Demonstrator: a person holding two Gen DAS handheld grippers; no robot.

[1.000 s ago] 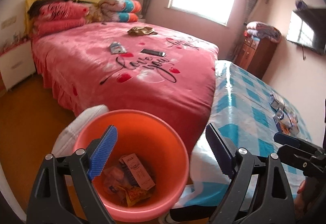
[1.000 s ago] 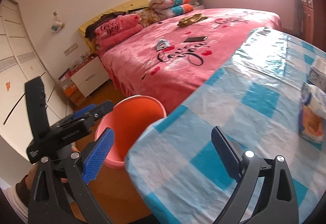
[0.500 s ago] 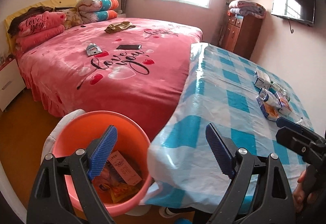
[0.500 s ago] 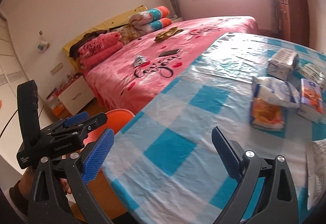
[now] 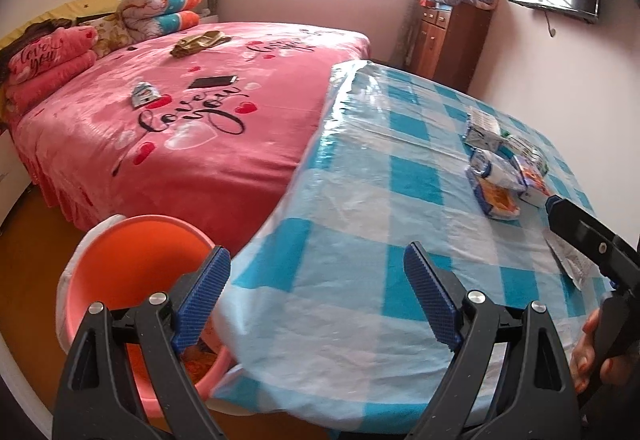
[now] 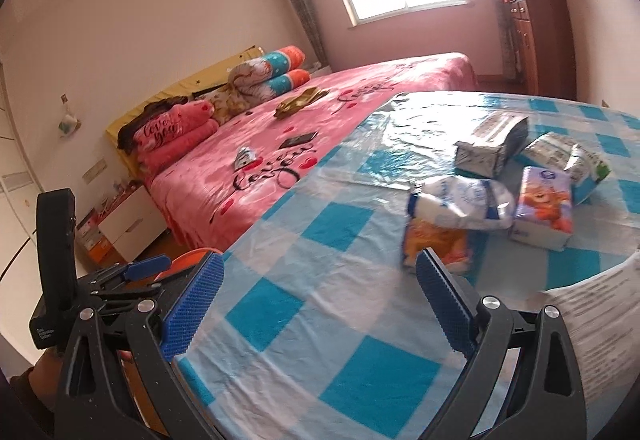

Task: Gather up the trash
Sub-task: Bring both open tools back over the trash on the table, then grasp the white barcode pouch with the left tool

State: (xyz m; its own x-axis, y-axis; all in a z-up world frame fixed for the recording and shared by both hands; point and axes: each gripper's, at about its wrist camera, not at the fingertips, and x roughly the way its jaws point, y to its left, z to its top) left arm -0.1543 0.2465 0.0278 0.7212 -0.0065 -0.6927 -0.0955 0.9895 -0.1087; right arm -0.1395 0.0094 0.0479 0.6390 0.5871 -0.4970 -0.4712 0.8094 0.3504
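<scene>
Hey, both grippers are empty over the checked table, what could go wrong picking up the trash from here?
The packets lie overlapped, so the right gripper may grab two or knock one away. The plastic tablecloth is wrinkled and might get pinched. The orange bucket sits partly under the table edge, so drops might miss.

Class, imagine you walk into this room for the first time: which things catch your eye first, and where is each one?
The big pink bed with its "love you" lettering fills the left of the room. Beside it, a blue-and-white checked tablecloth carries a cluster of snack packets toward its far right. An orange bucket stands on the floor at the table's near corner, next to the bed.
</scene>
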